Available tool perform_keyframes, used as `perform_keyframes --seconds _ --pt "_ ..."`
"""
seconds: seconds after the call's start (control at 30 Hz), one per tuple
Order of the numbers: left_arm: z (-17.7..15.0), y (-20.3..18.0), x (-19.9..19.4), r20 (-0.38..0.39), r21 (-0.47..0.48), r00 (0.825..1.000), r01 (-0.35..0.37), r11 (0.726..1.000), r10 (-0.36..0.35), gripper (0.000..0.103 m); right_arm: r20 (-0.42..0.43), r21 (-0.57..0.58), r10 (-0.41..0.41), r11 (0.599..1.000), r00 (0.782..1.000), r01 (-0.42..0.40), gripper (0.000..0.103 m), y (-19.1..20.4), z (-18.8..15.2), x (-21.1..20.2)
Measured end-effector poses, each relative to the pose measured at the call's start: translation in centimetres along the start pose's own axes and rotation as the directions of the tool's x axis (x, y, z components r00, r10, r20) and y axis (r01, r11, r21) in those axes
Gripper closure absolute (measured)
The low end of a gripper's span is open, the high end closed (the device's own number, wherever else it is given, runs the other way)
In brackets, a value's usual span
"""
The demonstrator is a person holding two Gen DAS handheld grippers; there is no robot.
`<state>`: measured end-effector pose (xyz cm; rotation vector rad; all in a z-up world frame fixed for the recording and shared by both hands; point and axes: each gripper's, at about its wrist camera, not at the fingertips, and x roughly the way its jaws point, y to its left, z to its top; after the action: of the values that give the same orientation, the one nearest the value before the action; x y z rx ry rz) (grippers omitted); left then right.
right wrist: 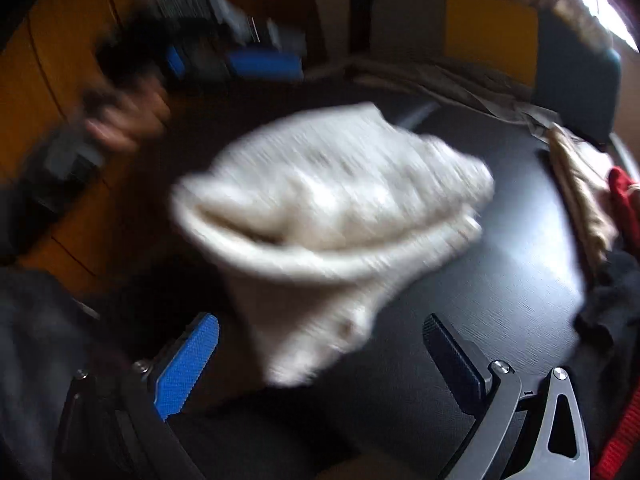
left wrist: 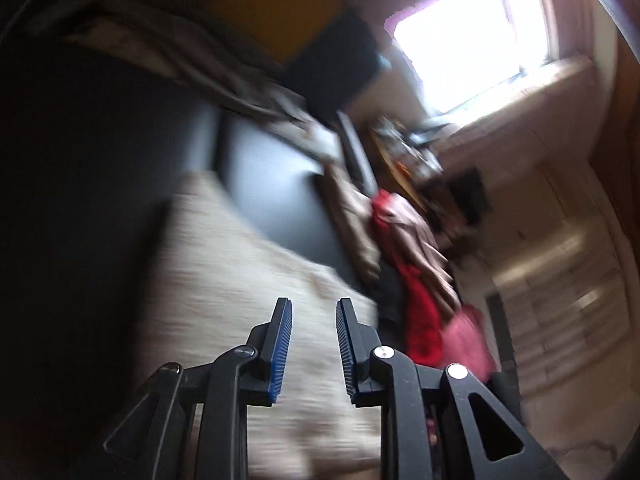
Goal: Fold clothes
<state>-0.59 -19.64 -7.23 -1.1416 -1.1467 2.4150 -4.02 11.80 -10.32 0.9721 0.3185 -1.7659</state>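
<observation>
Left wrist view is heavily blurred. The left claw [left wrist: 314,312] points down over a cream knitted garment [left wrist: 248,280] that lies on a dark bench [left wrist: 272,184]. Its two fingers stand a narrow gap apart with nothing between the blue ribbed pads [left wrist: 282,344]; the cream cloth shows behind and below them, not pinched. Beyond the garment, along the far edge of the bench, sits a heap of other clothes: a red piece [left wrist: 416,304], a pink piece [left wrist: 468,340] and a tan one [left wrist: 356,220]. A grey-brown cloth [left wrist: 192,60] is strewn across the upper part of the surface, and a bright window [left wrist: 468,36] glares at upper right.

The right wrist view shows the right claw [right wrist: 320,328] spread wide, one blue pad [right wrist: 188,364] at the left and a dark pad [right wrist: 452,360] at the right, neither touching cloth. The cream knitted garment [right wrist: 332,208] lies bunched in the middle of the bench [right wrist: 500,264], its nearer folded edge reaching down towards the gap between the fingers; whether it rests flat or is partly raised cannot be told through the blur. At upper left a hand [right wrist: 124,120] grips the other tool, smeared by motion. The clothes heap shows at the right edge, with the red piece [right wrist: 624,196] and a black item [right wrist: 608,304].
</observation>
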Motion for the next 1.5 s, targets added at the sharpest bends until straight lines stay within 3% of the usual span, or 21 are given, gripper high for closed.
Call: perform_keyframes --seconds 0.07,0.17,0.27,0.37,0.43,0.5,0.57,0.73,0.83,0.93,1.03,1.1,1.17,1.23,1.3,1.43,1.5 --pt "-0.5 2.8 -1.2 0.043 -0.04 0.998 -0.044 0.998 0.046 0.082 0.006 0.01 0.08 0.997 0.997 -0.08 0.0 2.5 -1.2 -0.7" --pt "-1.4 4.7 -2.2 0.08 -0.04 0.995 -0.052 0.998 0.055 0.082 -0.051 0.031 0.212 0.977 0.976 -0.21 0.0 4.5 -0.6 0.3" --pt "-2.4 5.3 -2.5 0.1 0.016 0.994 -0.036 0.999 0.034 0.082 -0.1 0.062 0.246 0.969 0.964 -0.241 0.0 4.8 0.3 2.9" --pt "-3.5 3.8 -0.7 0.056 0.112 0.998 -0.006 0.994 -0.001 0.082 -0.073 0.138 0.292 0.95 0.953 -0.281 0.0 4.3 0.2 4.0" --pt "-4.6 2.8 0.9 0.006 0.175 1.0 0.003 0.985 -0.005 0.082 -0.049 0.208 0.376 0.91 0.925 -0.359 0.0 4.3 -1.1 3.9" --pt "-5.8 2.4 2.1 -0.019 0.239 1.0 -0.017 0.971 0.022 0.082 -0.065 0.242 0.404 0.893 0.912 -0.378 0.0 4.1 -3.0 4.3" --pt "-6.7 2.5 2.8 -0.028 0.271 0.999 -0.02 0.962 0.029 0.084 -0.104 0.278 0.358 0.906 0.928 -0.319 0.002 3.3 -5.0 5.5" --pt "-6.7 2.3 3.1 -0.028 0.279 0.999 -0.016 0.96 0.025 0.086 0.003 0.328 0.289 0.904 0.957 -0.274 0.003 2.6 -7.7 2.1" --pt "-6.9 2.2 2.8 -0.026 0.282 1.0 -0.009 0.959 0.017 0.085 0.089 0.373 0.191 0.904 0.977 -0.211 0.003 1.8 -8.6 -1.0" --pt "-6.8 2.7 3.0 -0.024 0.242 0.999 0.026 0.97 -0.021 0.085 0.174 0.441 0.064 0.887 0.983 -0.136 0.003 0.2 -8.9 -3.1" --pt "-6.9 3.1 2.8 -0.015 0.223 0.999 0.044 0.974 -0.042 0.085 0.215 0.522 -0.07 0.851 0.974 -0.054 0.004 -1.8 -8.7 -3.6" --pt "-7.1 3.0 2.7 -0.009 0.231 0.999 0.04 0.972 -0.039 0.085 0.22 0.543 -0.11 0.839 0.969 -0.028 0.014 -2.6 -8.4 -3.2" --pt "-7.2 2.7 2.6 -0.002 0.242 0.999 0.033 0.97 -0.033 0.084 0.211 0.547 -0.136 0.837 0.968 -0.001 0.036 -3.1 -7.9 -2.5" --pt "-7.6 2.1 2.1 0.013 0.276 0.999 0.034 0.96 -0.039 0.082 0.204 0.547 -0.151 0.837 0.967 0.016 0.045 -3.5 -7.8 -2.3" --pt "-8.0 1.5 1.6 0.028 0.31 0.999 0.035 0.95 -0.046 0.079 0.156 0.539 -0.158 0.841 0.975 0.05 0.048 -3.9 -6.0 -0.2" --pt "-9.2 0.5 1.0 0.008 0.388 0.998 0.058 0.92 -0.066 0.076 0.127 0.495 -0.228 0.858 0.965 0.137 0.089 -3.0 -4.0 -0.8" --pt "-10.2 0.4 1.3 -0.033 0.427 0.997 0.071 0.901 -0.063 0.075 0.136 0.429 -0.299 0.877 0.945 0.216 0.09 -2.0 -2.6 -2.3"
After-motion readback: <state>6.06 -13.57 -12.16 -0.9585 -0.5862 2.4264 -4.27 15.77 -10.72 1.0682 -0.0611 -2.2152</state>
